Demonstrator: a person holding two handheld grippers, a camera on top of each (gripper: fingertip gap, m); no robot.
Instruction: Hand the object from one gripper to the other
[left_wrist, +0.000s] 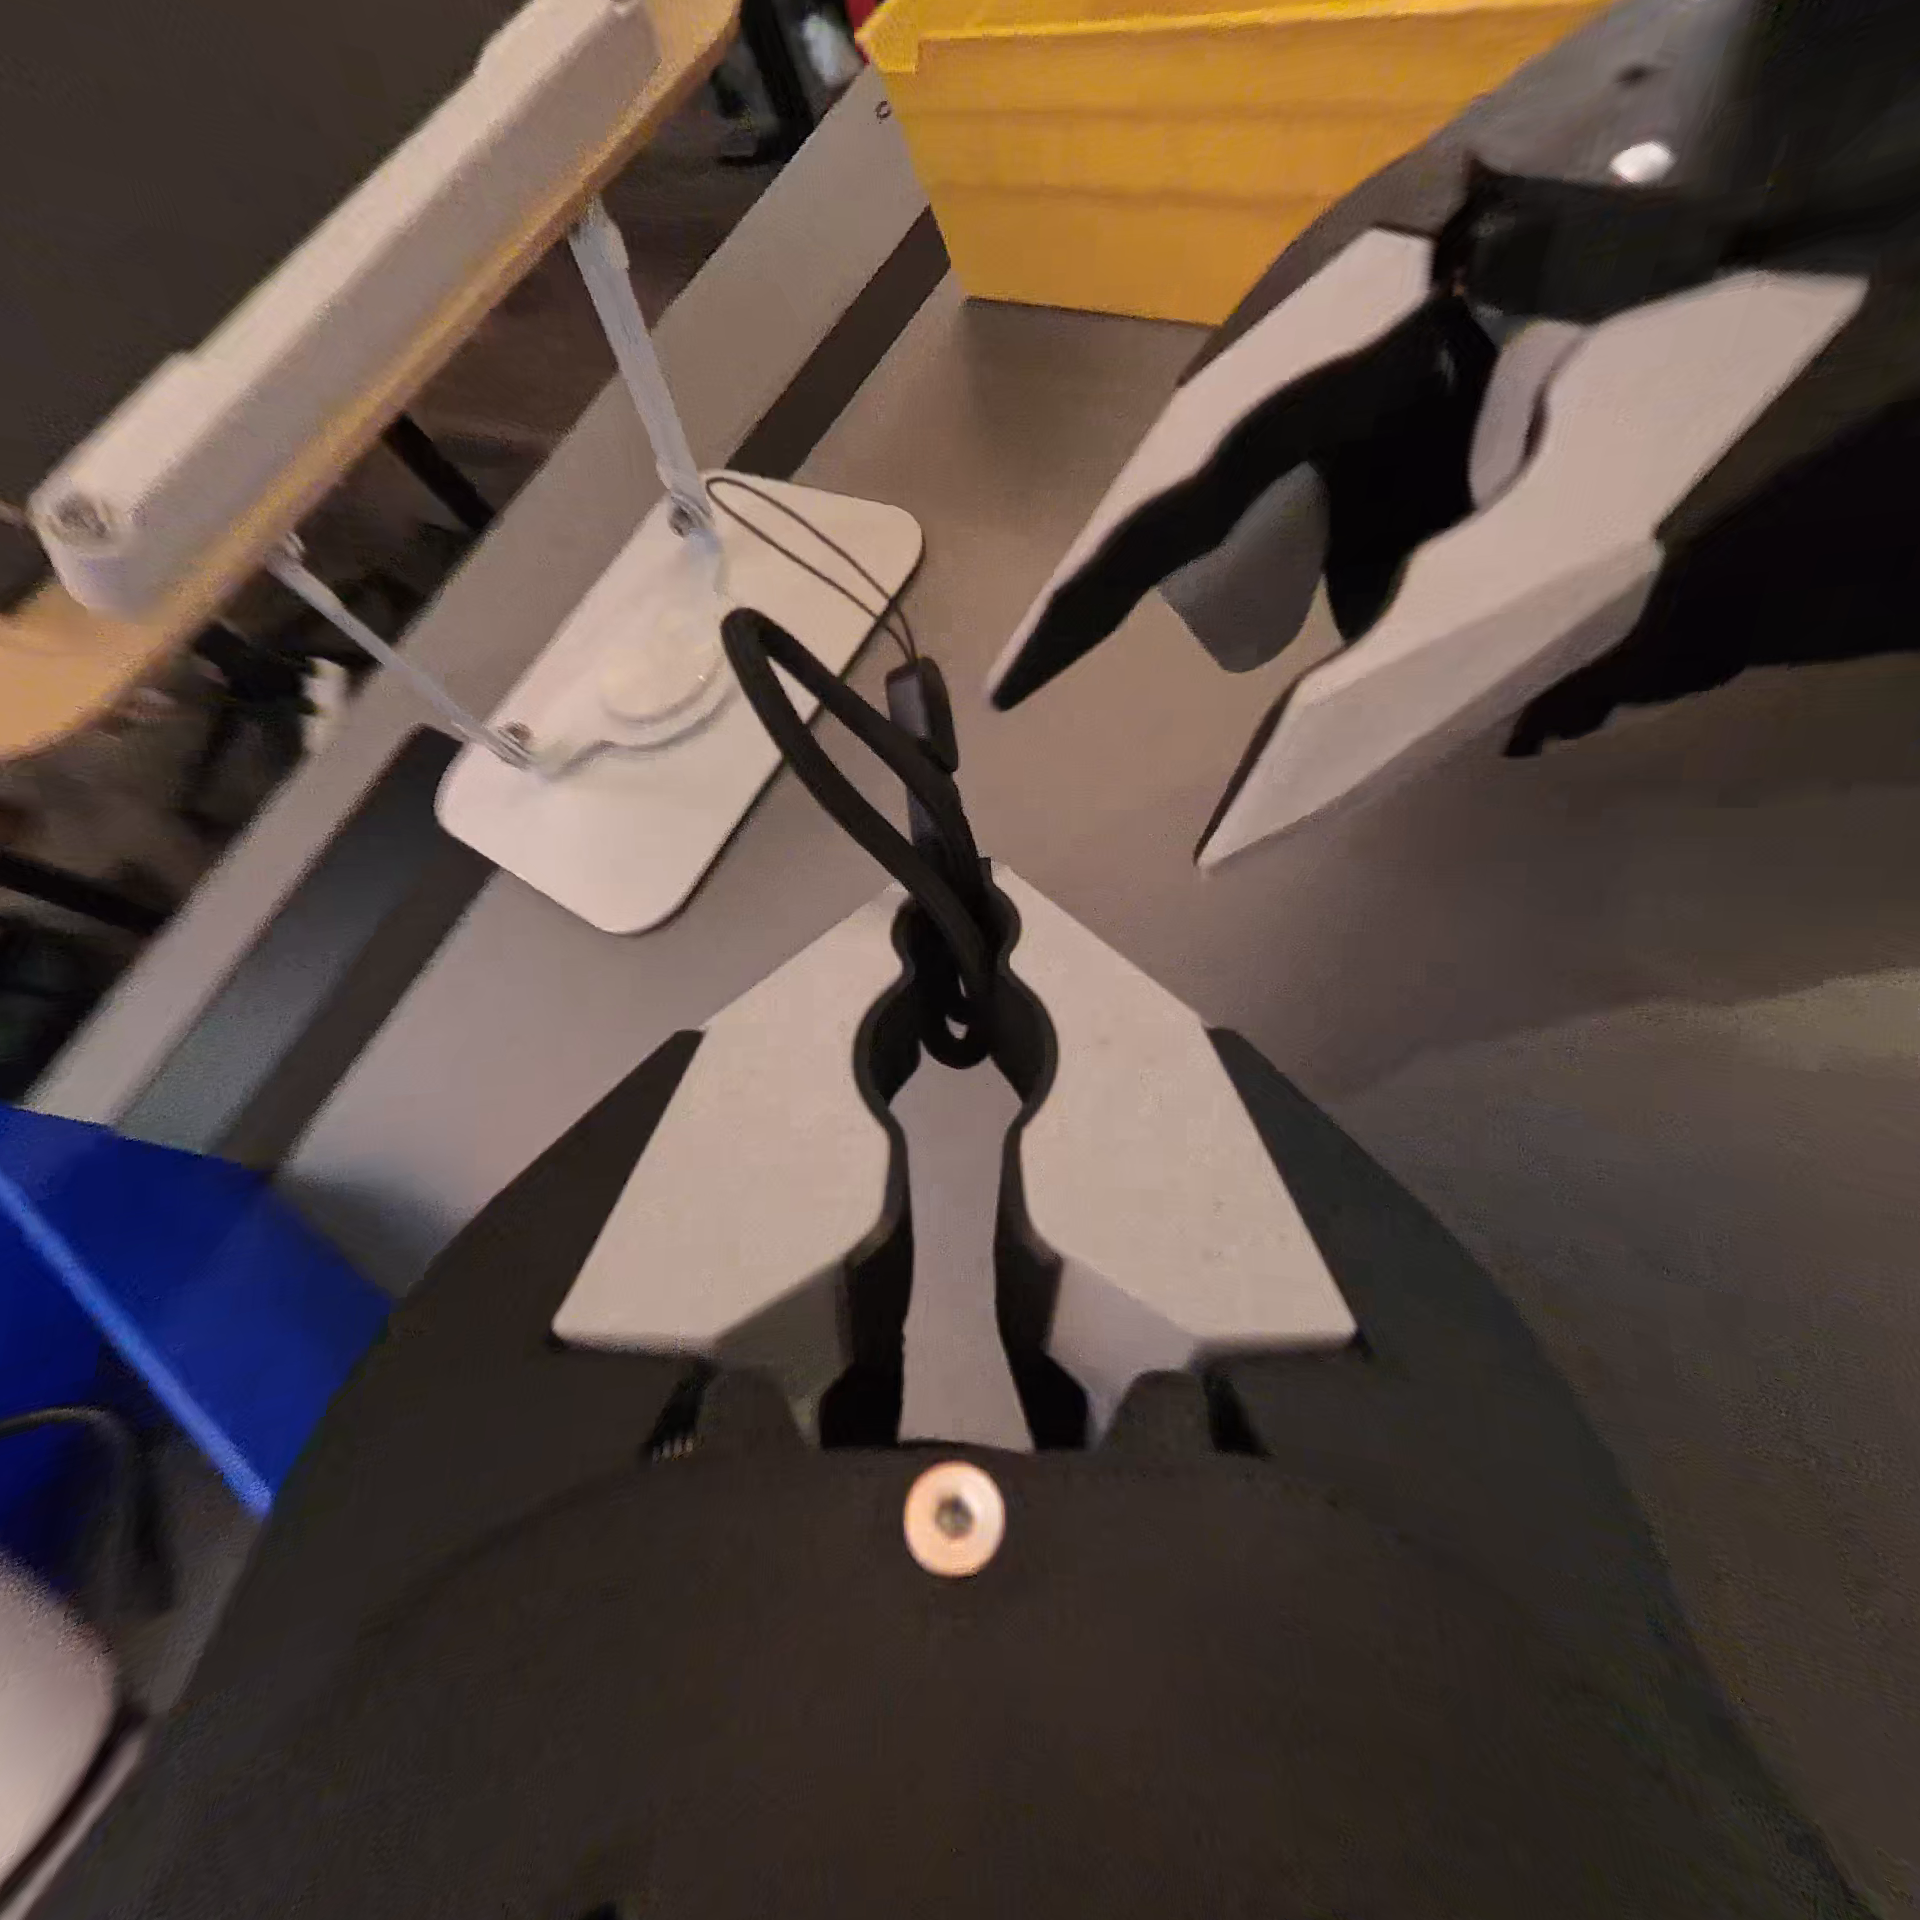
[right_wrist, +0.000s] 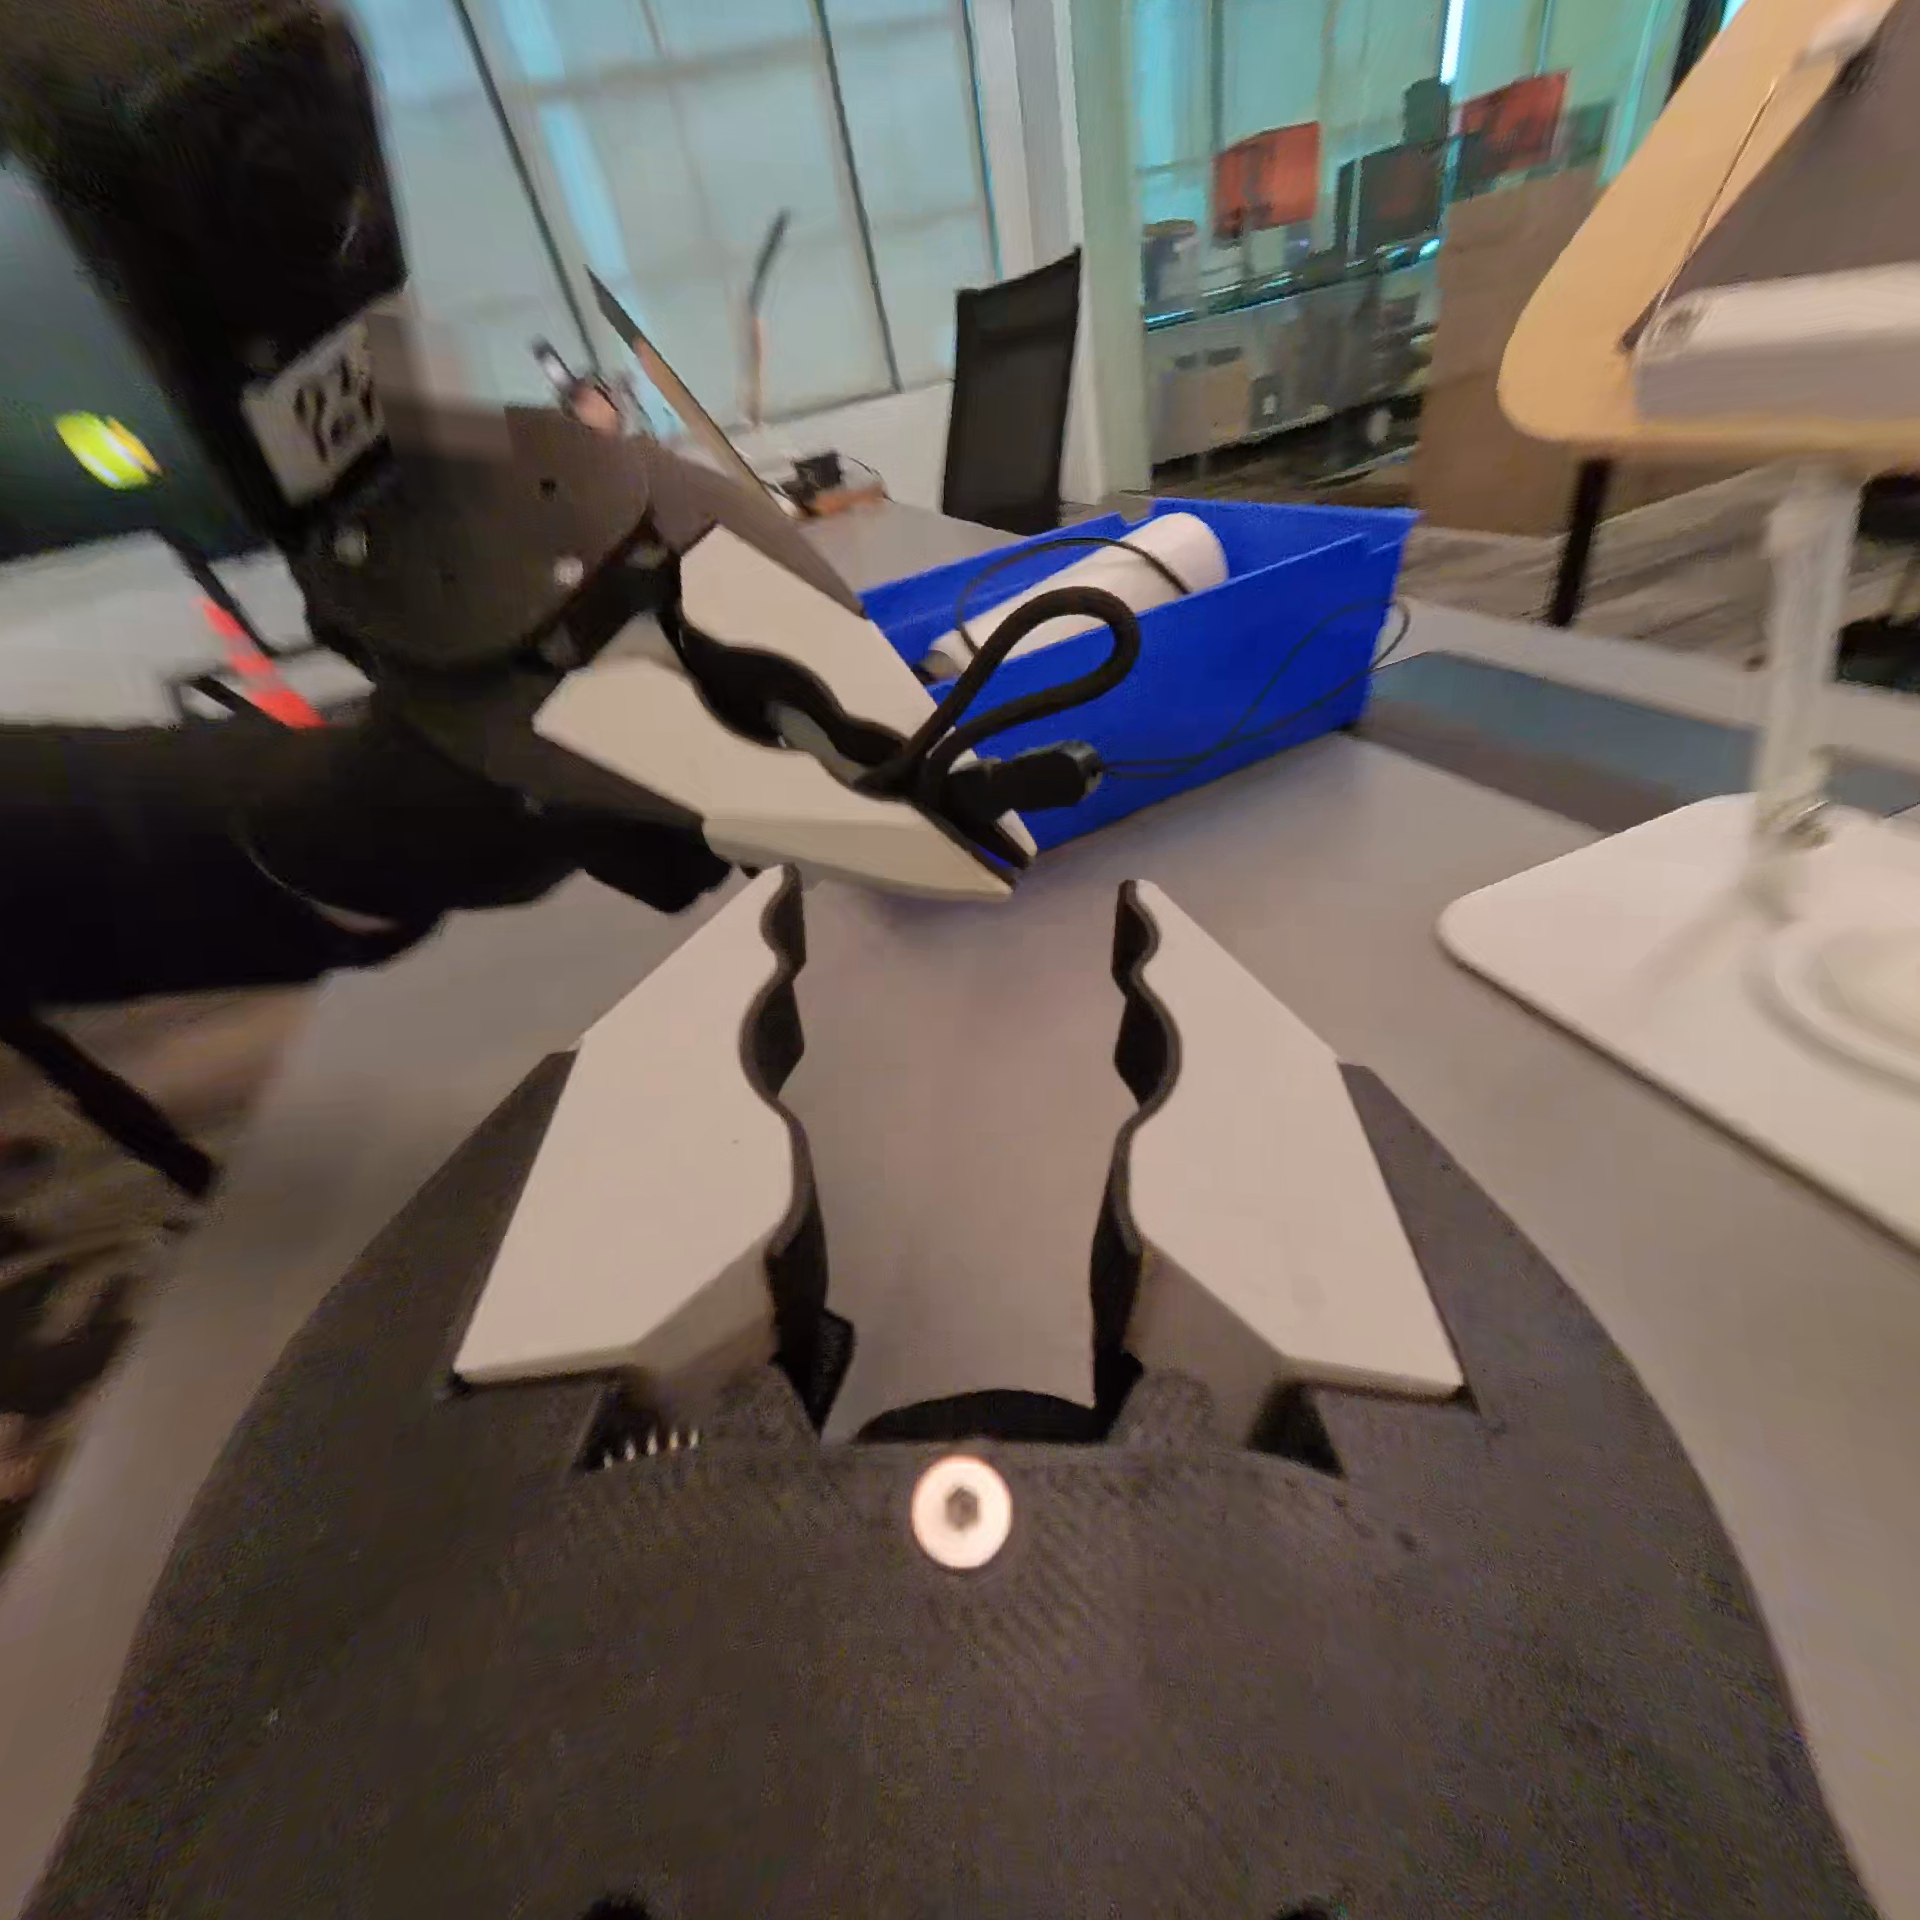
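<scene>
— Why does the left gripper (left_wrist: 951, 935) pinch the black cord (left_wrist: 831, 717) low, above the grey table (left_wrist: 1558, 1039)?

— So its loop sticks out (free to take); the right gripper (right_wrist: 961, 935), near, gapes empty.

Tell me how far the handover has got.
Done: the left gripper has picked up the black cord and holds it pinched near its tips, the loop sticking out above the grey table. In hand: the right gripper is open, close by, not touching the cord. Left: close the right on the cord, then release the left.
</scene>
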